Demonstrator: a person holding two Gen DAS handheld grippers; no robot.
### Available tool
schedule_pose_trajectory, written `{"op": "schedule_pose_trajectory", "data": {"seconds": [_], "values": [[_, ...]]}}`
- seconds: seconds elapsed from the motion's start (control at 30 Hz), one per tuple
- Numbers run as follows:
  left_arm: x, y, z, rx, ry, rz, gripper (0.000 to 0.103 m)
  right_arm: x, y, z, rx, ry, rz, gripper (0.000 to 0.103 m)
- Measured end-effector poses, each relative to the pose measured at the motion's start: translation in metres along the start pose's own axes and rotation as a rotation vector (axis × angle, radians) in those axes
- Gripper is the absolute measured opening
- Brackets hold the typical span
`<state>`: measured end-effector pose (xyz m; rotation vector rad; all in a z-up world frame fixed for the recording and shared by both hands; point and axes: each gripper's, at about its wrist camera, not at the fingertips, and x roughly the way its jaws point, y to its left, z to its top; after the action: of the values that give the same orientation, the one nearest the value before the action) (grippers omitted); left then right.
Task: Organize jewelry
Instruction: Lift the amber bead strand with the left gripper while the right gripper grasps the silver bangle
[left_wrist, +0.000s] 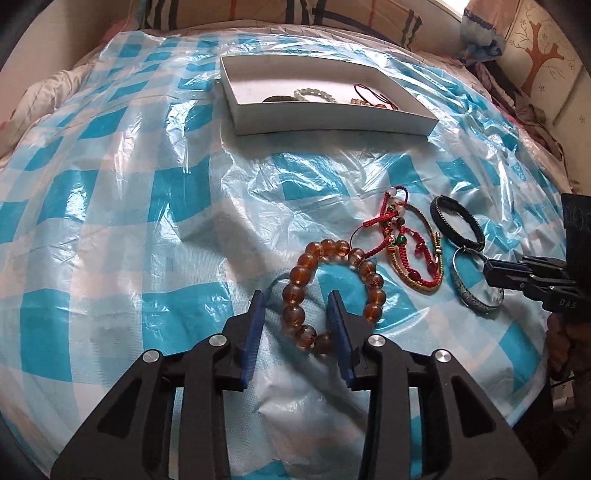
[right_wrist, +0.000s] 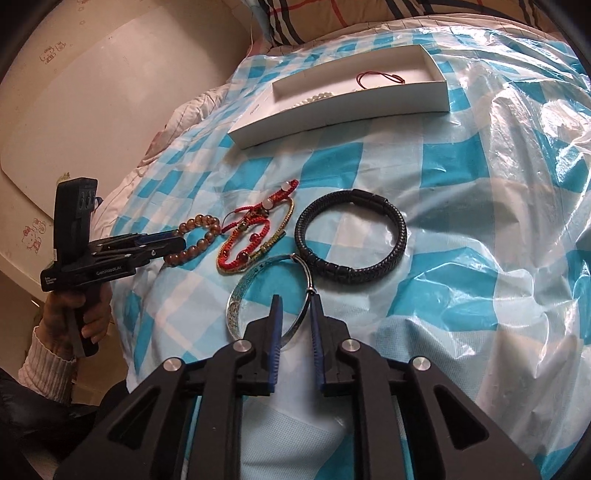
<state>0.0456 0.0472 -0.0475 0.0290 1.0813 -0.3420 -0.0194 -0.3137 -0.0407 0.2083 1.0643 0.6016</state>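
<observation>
Left gripper: fingers spread, nothing pinched. The amber bead bracelet lies flat on the plastic-covered bed, and its near-left arc of beads sits in the gap between the two blue fingers. The right finger is inside the ring; the left finger is outside it, just left of the beads. So the bead strand crosses the gap roughly fore-and-aft, and closing should catch that arc. Judgement: grasp is set up, not yet made.

Just right of the left fingers, past the bracelet: a tangle of red and gold cord bracelets, touching or nearly touching the amber beads. Risk: lifting the beads may drag a cord along.

Right gripper: fingers apart with a narrow gap, not closed on anything. The silver bangle lies flat, directly ahead and slightly left. The left finger appears to stand inside the hoop; the bangle's right rim passes through or just beside the gap, close against the right finger. Cannot tell whether the rim is touched. The rim runs fore-and-aft there, in line with the fingers.

Ahead and right of the right fingers: the black braided bracelet, touching the bangle's far rim.

White box: far ahead of both fingers, already holding a few pieces. Each gripper is nearest its own target; neither needs to cross.
</observation>
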Motion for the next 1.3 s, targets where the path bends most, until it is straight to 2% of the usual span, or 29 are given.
{"op": "schedule_pose_trajectory", "data": {"seconds": [0.1, 0.13, 0.27, 0.5, 0.67, 0.77, 0.93, 1.0, 1.03, 1.1, 1.23, 1.3], "values": [[-0.005, -0.008, -0.001, 0.023, -0.022, 0.046, 0.012, 0.004, 0.008, -0.003, -0.050, -0.005, -0.053, 0.018], [-0.009, -0.008, -0.001, 0.024, -0.031, 0.052, 0.011, 0.003, 0.008, -0.003, -0.055, -0.010, -0.060, 0.017], [-0.031, -0.004, 0.005, -0.028, -0.073, -0.026, 0.011, -0.012, 0.006, -0.003, -0.023, -0.057, -0.024, 0.007], [-0.071, -0.016, 0.014, -0.052, -0.162, -0.135, 0.011, -0.053, 0.012, 0.004, 0.029, -0.198, 0.048, 0.005], [-0.092, -0.025, 0.021, -0.061, -0.225, -0.170, 0.011, -0.080, 0.018, 0.020, 0.041, -0.298, 0.093, 0.003], [-0.101, -0.028, 0.028, -0.065, -0.258, -0.183, 0.011, -0.094, 0.020, 0.031, 0.021, -0.335, 0.088, 0.003], [-0.099, -0.032, 0.030, -0.062, -0.259, -0.188, 0.011, -0.078, 0.012, 0.030, 0.009, -0.217, 0.027, 0.005], [-0.095, -0.033, 0.028, -0.063, -0.249, -0.191, 0.011, -0.062, 0.008, 0.020, 0.004, -0.159, -0.029, 0.028], [-0.093, -0.033, 0.027, -0.064, -0.244, -0.192, 0.011, -0.054, 0.006, 0.015, -0.006, -0.144, -0.059, 0.047], [-0.090, -0.033, 0.026, -0.066, -0.237, -0.195, 0.011, -0.039, 0.000, 0.009, -0.016, -0.114, -0.117, 0.048], [-0.087, -0.032, 0.026, -0.065, -0.233, -0.198, 0.011, -0.018, -0.013, 0.013, -0.008, -0.092, -0.146, 0.048], [-0.086, -0.032, 0.026, -0.066, -0.235, -0.198, 0.011, -0.007, -0.016, 0.015, -0.019, -0.058, -0.162, 0.040]]}}
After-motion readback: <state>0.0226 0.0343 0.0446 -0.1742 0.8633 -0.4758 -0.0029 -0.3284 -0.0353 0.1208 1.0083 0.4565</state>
